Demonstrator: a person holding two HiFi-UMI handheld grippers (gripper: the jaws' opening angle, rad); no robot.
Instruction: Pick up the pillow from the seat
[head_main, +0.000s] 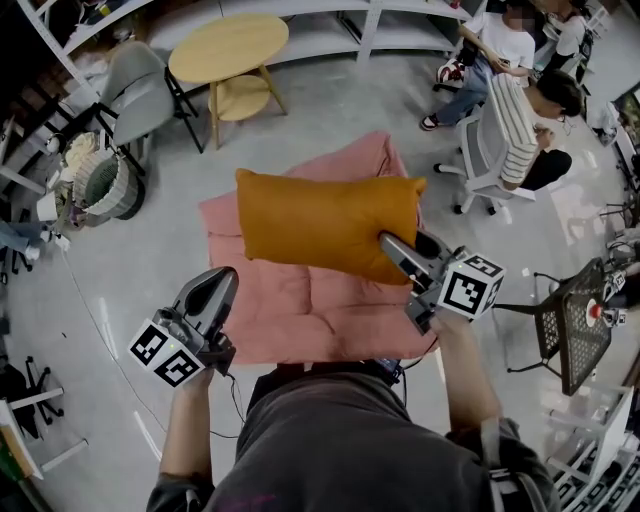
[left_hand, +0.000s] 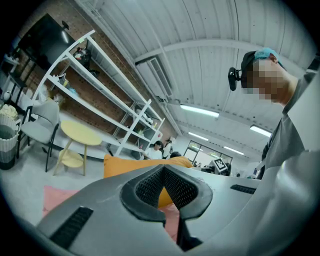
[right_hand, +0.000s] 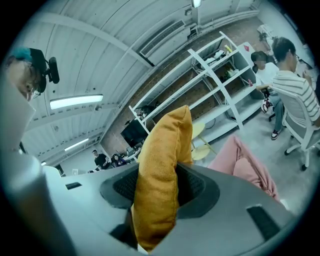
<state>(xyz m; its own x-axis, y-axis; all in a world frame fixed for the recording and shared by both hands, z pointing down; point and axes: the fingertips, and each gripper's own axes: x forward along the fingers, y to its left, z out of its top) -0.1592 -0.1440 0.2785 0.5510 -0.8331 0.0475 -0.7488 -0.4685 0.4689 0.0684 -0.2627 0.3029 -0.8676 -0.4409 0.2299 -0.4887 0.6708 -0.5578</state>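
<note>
The orange pillow (head_main: 325, 222) hangs lifted above the pink seat cushion (head_main: 300, 310), which lies on the floor. My right gripper (head_main: 388, 243) is shut on the pillow's lower right corner. In the right gripper view the pillow (right_hand: 162, 160) stands pinched upright between both pads, and the jaws are still easing closed. My left gripper (head_main: 226, 275) is held low at the cushion's left front edge, shut and empty, apart from the pillow. In the left gripper view the pillow (left_hand: 125, 165) shows beyond the closed tips.
A round yellow table (head_main: 228, 48) and a grey chair (head_main: 140, 95) stand at the back left, with a woven basket (head_main: 105, 185) beside them. People sit on office chairs (head_main: 500, 140) at the back right. A black mesh stand (head_main: 575, 325) is at the right.
</note>
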